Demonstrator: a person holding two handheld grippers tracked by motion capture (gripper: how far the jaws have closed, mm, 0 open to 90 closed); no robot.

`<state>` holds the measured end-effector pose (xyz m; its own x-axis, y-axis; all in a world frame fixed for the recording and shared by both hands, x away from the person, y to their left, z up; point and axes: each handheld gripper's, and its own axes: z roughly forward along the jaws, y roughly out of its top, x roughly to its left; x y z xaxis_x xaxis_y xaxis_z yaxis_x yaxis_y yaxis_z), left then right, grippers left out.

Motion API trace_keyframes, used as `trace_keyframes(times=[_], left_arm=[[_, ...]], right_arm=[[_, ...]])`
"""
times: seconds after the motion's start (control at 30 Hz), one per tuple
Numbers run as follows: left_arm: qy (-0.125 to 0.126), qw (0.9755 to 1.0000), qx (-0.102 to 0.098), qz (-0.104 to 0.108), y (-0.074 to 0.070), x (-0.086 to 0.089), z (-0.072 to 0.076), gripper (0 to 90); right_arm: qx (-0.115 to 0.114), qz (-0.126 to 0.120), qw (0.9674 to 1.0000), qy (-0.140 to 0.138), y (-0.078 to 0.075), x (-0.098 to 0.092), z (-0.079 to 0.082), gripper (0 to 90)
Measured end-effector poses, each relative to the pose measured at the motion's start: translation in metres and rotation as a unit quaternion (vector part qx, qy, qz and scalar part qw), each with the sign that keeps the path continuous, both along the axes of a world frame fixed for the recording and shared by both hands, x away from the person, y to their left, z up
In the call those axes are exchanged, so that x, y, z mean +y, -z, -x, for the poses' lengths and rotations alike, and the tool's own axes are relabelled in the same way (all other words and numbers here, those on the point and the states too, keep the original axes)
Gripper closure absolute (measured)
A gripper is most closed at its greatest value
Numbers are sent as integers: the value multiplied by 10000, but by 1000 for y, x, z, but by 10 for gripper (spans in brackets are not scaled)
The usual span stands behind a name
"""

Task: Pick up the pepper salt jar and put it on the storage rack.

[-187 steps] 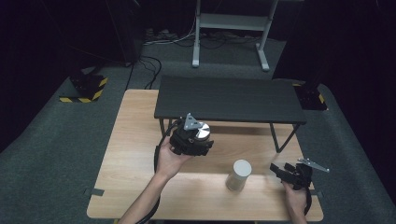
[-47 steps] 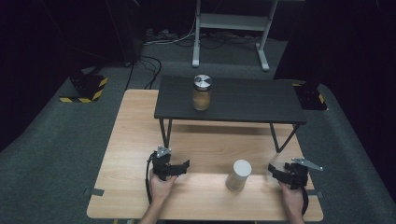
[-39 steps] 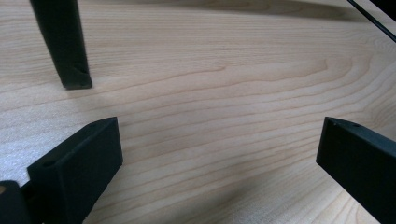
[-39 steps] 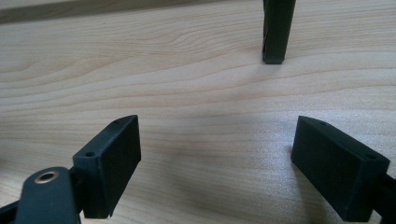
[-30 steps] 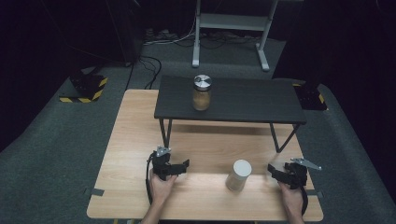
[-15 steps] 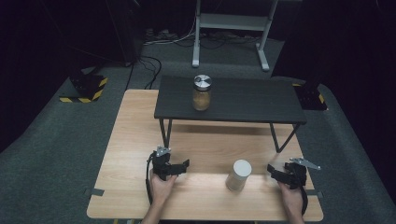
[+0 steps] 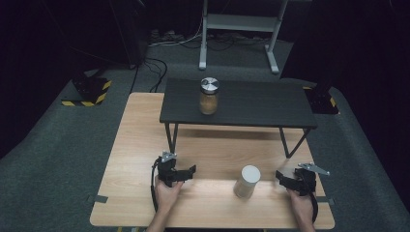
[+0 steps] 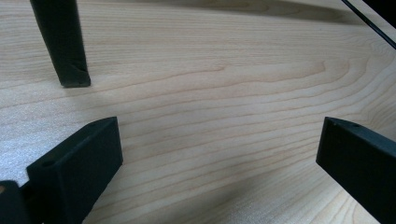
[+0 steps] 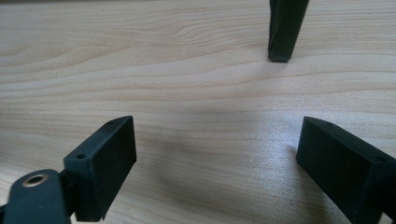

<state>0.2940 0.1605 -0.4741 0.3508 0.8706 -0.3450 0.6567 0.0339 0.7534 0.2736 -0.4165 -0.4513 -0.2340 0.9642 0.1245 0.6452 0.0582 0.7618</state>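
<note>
With both my grippers' fingers spread empty either side of the white-capped pale cylindrical canister [image 7: 247, 181] on the light wooden surface [image 7: 130, 145], I could topple it reaching across carelessly.

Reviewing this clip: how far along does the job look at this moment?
Done: the amber metal-lidded jar stands on the black raised shelf. In hand: nothing; the left hand-held gripper and right hand-held gripper rest open on the wooden table. Possibly left: the white cylindrical container.

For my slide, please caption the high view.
Jar on black shelf; open grippers flank a white-lidded canister.
</note>
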Motion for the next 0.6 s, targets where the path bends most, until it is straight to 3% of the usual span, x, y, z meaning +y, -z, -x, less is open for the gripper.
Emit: trace_keyframes(times=[0.27, 0.4, 0.6], left_arm=[[-1, 10000, 0, 35, 1, 1, 0, 5], [11, 10000, 1, 36, 1, 1, 0, 5], [47, 10000, 2, 7, 0, 1, -1, 5]], right_arm=[[60, 193, 9997, -112, -2, 6, -3, 49], [67, 140, 9998, -125, -2, 5, -3, 41], [70, 17, 9991, -427, -1, 0, 2, 26]])
